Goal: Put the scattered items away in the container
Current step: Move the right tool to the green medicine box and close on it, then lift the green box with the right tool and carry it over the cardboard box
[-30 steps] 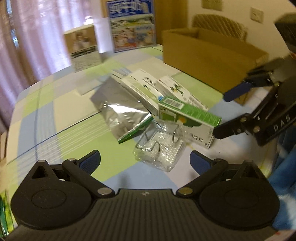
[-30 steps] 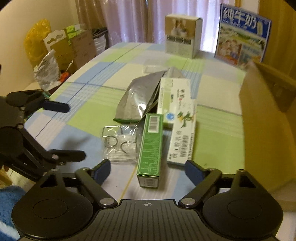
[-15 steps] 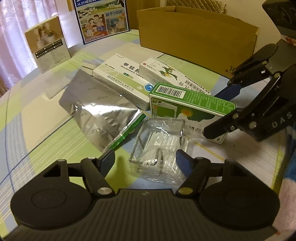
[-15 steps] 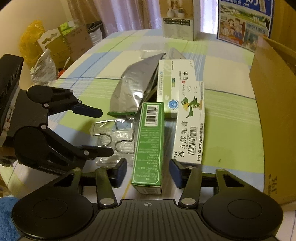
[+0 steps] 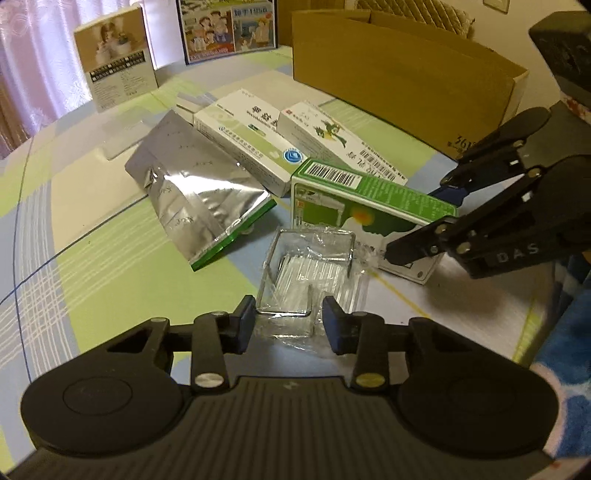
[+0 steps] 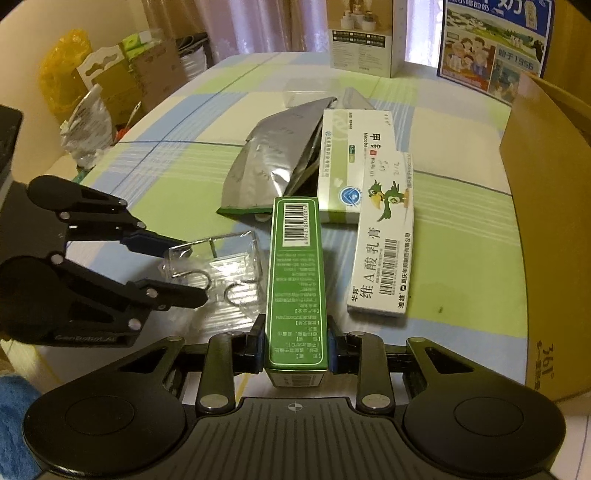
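Observation:
A green carton (image 6: pixel 295 280) lies on the table and my right gripper (image 6: pixel 295 349) is shut on its near end; it also shows in the left wrist view (image 5: pixel 369 206). My left gripper (image 5: pixel 289 325) has closed in around the near end of a clear plastic packet with metal hooks (image 5: pixel 310 280), pads beside it with small gaps. The packet shows in the right wrist view (image 6: pixel 218 266) too. A silver foil pouch (image 5: pixel 199 195), a white-green box (image 5: pixel 251 140) and a white box with a bird (image 6: pixel 384 236) lie behind. The cardboard box (image 5: pixel 402 74) stands at the far right.
A photo carton (image 5: pixel 114 59) and a milk poster box (image 5: pixel 225 26) stand at the table's far edge. Bags and cartons (image 6: pixel 96 92) sit beyond the table's left side in the right wrist view. A flat clear lid (image 5: pixel 122 136) lies near the pouch.
Both grippers moved forward and narrowed. The right one closed on the green carton's near end. The left one closed in around the clear packet.

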Demonstrator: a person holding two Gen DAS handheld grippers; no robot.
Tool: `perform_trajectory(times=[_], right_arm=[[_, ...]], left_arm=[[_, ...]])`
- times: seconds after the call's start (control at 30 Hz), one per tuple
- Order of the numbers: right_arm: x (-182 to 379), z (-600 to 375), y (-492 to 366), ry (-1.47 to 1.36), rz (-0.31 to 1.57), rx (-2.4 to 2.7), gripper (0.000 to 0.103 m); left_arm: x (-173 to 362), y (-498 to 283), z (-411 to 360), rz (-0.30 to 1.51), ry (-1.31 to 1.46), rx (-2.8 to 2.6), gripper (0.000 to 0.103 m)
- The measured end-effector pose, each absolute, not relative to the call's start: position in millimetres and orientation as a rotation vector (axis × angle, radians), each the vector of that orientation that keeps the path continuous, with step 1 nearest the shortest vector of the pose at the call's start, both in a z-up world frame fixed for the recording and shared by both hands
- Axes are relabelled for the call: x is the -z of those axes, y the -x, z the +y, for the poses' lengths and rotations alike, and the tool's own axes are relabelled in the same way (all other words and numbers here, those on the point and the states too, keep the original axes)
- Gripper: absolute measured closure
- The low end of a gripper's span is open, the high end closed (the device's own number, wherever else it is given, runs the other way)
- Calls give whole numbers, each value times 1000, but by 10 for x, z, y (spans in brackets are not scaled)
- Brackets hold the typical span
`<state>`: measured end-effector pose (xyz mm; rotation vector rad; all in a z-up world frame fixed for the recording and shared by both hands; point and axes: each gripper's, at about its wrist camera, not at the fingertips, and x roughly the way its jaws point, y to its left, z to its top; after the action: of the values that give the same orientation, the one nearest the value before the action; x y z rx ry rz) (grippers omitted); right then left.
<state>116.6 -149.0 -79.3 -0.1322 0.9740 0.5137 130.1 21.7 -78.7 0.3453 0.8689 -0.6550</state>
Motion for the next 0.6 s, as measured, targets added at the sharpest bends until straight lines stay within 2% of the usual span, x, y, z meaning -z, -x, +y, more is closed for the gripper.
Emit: perform_trajectory(times=[0.13,0.27,0.3,0.4,0.43,0.6], right_arm=[[830,-1486,-1204,118,992,-507,61],[848,-1501,-1236,103,993,-494,59],[852,-1502,-1245,100,991,-491,59],[858,-1490,-1251,102,985,-493,61],[852,-1484,-1250,104,980,-497,75],[773,-1482,-1202,108,937,-502,76]], left_arm=[[775,-1329,280,838,-293,642,64],[866,-1417,274,878,-289,635,63],[865,-1427,282,881,-275,637,69],[851,-1415,295,893,-250,612,75],[839,-1400,289,893,-251,599,76],[764,-1297,298,900,-246,527,77]])
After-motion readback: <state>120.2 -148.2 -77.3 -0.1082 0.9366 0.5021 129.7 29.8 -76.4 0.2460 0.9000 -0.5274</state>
